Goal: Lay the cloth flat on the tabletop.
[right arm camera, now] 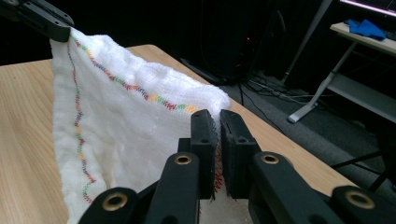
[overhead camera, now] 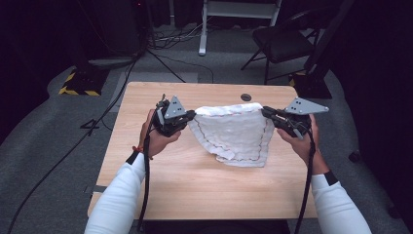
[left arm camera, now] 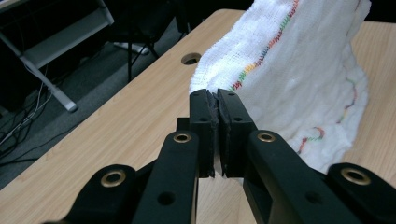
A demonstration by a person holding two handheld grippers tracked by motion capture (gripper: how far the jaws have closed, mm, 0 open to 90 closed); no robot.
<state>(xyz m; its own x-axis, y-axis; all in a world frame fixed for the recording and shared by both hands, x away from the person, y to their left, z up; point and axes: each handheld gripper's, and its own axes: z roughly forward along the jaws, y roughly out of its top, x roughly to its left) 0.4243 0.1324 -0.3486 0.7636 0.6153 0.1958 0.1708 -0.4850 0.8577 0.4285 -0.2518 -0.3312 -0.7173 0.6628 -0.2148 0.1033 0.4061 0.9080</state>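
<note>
High view: a white cloth with coloured stitching along its hem hangs stretched between the left gripper and the right gripper, above the middle of the wooden table. Its top edge runs taut from one gripper to the other, and its lower part droops to a point that seems to rest on the tabletop. The jaw tips are too small here to judge, and the person's forearms are cut off at the bottom edge.

Left gripper view: the left gripper has its jaws pressed together on a corner of the cloth; the pinched bit is barely visible between the pads. The cloth's top runs out of frame.

Right gripper view: the right gripper is clamped on the opposite corner of the cloth, red stitching showing in the narrow gap. At the upper left, the left gripper grips the far corner, mostly cut off.
</note>
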